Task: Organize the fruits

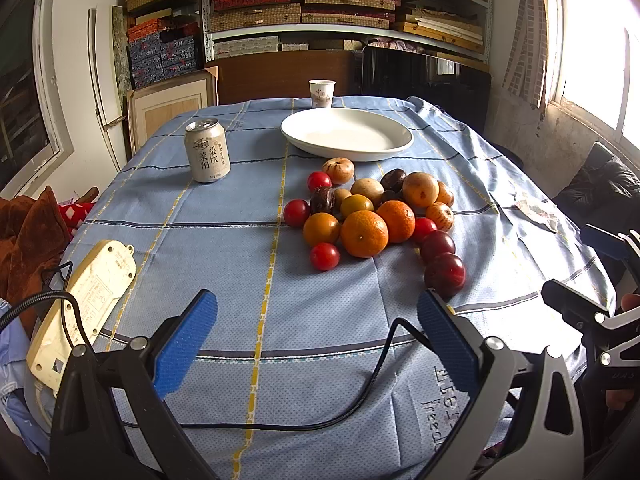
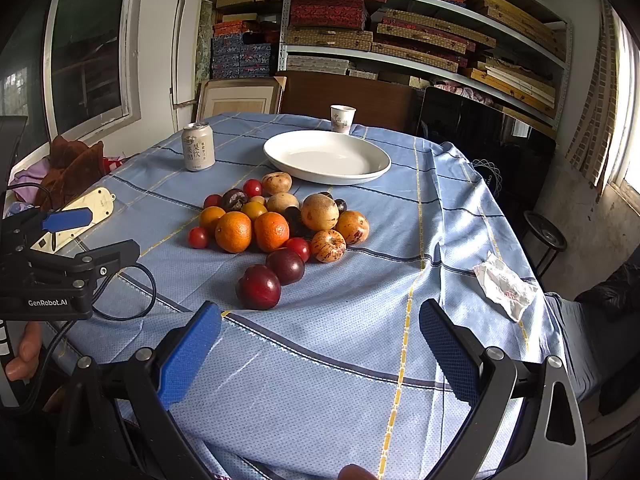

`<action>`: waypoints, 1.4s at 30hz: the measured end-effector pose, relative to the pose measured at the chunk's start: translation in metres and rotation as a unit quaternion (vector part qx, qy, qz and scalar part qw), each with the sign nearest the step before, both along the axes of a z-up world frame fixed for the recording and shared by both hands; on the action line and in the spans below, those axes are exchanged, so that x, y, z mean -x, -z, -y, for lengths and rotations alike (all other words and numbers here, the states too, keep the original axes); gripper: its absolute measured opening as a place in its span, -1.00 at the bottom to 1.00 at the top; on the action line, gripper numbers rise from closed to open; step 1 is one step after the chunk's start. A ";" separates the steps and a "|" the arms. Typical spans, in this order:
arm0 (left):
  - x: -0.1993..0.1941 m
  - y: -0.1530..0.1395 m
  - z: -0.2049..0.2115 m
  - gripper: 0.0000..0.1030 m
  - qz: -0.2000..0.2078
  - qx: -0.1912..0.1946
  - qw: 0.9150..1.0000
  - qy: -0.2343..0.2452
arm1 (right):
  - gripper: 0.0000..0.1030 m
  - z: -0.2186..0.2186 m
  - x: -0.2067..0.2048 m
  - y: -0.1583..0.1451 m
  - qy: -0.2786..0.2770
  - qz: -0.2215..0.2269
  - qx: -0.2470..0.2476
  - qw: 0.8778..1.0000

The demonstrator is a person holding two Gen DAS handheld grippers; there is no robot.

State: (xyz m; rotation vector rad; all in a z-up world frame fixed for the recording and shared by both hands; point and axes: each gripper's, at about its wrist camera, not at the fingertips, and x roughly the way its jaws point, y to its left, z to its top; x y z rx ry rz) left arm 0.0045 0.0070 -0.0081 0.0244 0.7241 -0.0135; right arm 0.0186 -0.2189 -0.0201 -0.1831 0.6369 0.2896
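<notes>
— Nearest to us, the left gripper [image 1: 316,344] hangs low over the blue checked cloth [image 1: 224,248] on the counter, jaws wide apart, nothing between them. A black cable [image 1: 360,416] loops just under it.

— And the right gripper [image 2: 320,344]?

— Same: blue pads [image 2: 188,360] spread, empty, hovering above the near edge. You can see it at three o'clock in the left wrist view.

— Where's the fruit?

— Heaped mid-counter, at twelve o'clock from both grippers. Two dark red plums [image 2: 258,287] lie closest, touching each other. Behind them the oranges [image 1: 364,233] sit side by side, with small red tomatoes [image 1: 324,256] scattered round the pile's edge and brownish speckled fruit [image 2: 319,212] toward the back.

— The plate?

— A white plate [image 1: 400,148], just beyond the pile, bare. A paper cup [image 1: 321,93] stands behind it at twelve.

— Anything else?

— A drink can [image 1: 207,150] upright at eleven o'clock, a cream power strip [image 1: 80,304] at nine, crumpled paper [image 2: 504,286] at three.
</notes>
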 end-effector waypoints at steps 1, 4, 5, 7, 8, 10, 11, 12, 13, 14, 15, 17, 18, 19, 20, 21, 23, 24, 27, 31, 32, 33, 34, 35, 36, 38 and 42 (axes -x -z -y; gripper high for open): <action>0.000 0.000 0.000 0.91 0.000 0.000 1.000 0.000 | 0.93 0.000 0.000 0.000 0.000 0.000 0.000 1.000; 0.000 0.000 0.000 0.91 0.000 0.000 1.000 0.000 | 0.93 0.000 0.000 0.000 0.000 0.000 0.001 1.000; 0.000 0.000 0.000 0.91 0.000 0.000 1.000 0.000 | 0.93 0.000 0.000 0.000 0.000 0.000 0.001 1.000; 0.000 0.000 0.000 0.91 0.000 0.000 1.000 0.000 | 0.93 -0.001 0.000 0.000 0.000 0.000 0.001 1.000; 0.000 0.000 0.000 0.91 0.000 0.000 1.000 0.000 | 0.93 -0.001 -0.001 0.000 0.000 -0.001 0.001 1.000; 0.000 0.000 -0.001 0.91 0.000 0.000 1.000 0.000 | 0.93 -0.001 -0.001 0.001 0.000 -0.001 0.001 1.000; 0.000 0.000 -0.001 0.91 0.000 0.000 1.000 0.000 | 0.93 -0.001 -0.001 0.001 0.000 -0.001 0.002 1.000; 0.000 0.000 -0.001 0.91 0.001 0.000 1.000 0.000 | 0.93 -0.001 -0.001 0.001 -0.001 -0.001 0.003 1.000; -0.001 0.000 -0.001 0.91 0.001 0.000 1.000 0.000 | 0.93 -0.002 -0.004 0.000 0.000 -0.001 0.003 1.000; 0.000 0.002 -0.001 0.91 0.002 0.000 1.000 0.000 | 0.93 -0.002 -0.004 0.001 -0.002 -0.002 0.002 1.000; -0.001 0.003 -0.003 0.91 0.002 0.000 1.000 0.000 | 0.93 -0.003 -0.003 0.002 -0.003 -0.003 0.002 1.000; -0.003 0.006 -0.006 0.91 0.003 0.002 1.000 0.000 | 0.93 -0.004 -0.004 0.006 -0.005 -0.008 0.004 1.000; -0.005 0.007 -0.008 0.91 0.003 0.004 1.000 0.000 | 0.93 -0.004 -0.003 0.008 -0.008 -0.007 0.004 1.000; -0.006 0.007 -0.011 0.91 0.003 0.006 1.000 0.000 | 0.93 -0.005 -0.005 0.009 -0.012 -0.009 0.005 1.000; -0.007 0.008 -0.012 0.91 0.003 0.008 1.000 0.001 | 0.93 -0.007 -0.009 0.011 -0.016 -0.011 0.003 1.000; -0.009 0.010 -0.014 0.91 0.002 0.010 1.000 0.002 | 0.93 -0.010 -0.012 0.015 -0.023 -0.012 0.001 1.000; -0.011 0.011 -0.018 0.91 0.001 0.014 1.000 0.002 | 0.93 -0.010 -0.017 0.018 -0.032 -0.015 -0.007 0.999; -0.013 0.012 -0.020 0.91 0.001 0.016 1.000 0.002 | 0.93 -0.011 -0.020 0.019 -0.037 -0.016 -0.012 0.999; -0.017 0.015 -0.028 0.91 0.000 0.023 1.000 0.000 | 0.82 -0.017 -0.032 0.025 -0.051 -0.033 -0.027 0.998; -0.024 0.020 -0.042 0.91 -0.009 0.032 0.999 -0.010 | 0.64 -0.028 -0.049 0.037 -0.057 -0.066 -0.041 0.995; -0.026 0.021 -0.045 0.91 -0.010 0.033 0.999 -0.014 | 0.61 -0.031 -0.053 0.041 -0.056 -0.074 -0.042 0.995; -0.028 0.023 -0.048 0.91 -0.013 0.035 0.999 -0.019 | 0.54 -0.035 -0.057 0.044 -0.055 -0.082 -0.043 0.994; -0.029 0.025 -0.051 0.91 -0.015 0.037 0.999 -0.021 | 0.47 -0.035 -0.061 0.048 -0.053 -0.092 -0.046 0.993; -0.031 0.026 -0.054 0.91 -0.018 0.040 0.999 -0.023 | 0.43 -0.039 -0.064 0.051 -0.053 -0.098 -0.046 0.993; -0.032 0.028 -0.057 0.91 -0.021 0.044 0.998 -0.026 | 0.35 -0.039 -0.067 0.054 -0.054 -0.106 -0.049 0.992; -0.035 0.030 -0.061 0.91 -0.025 0.048 0.998 -0.028 | 0.22 -0.042 -0.071 0.058 -0.056 -0.115 -0.050 0.991; -0.044 0.033 -0.065 0.91 -0.036 0.059 0.997 -0.025 | 0.01 -0.046 -0.076 0.065 -0.064 -0.134 -0.061 0.987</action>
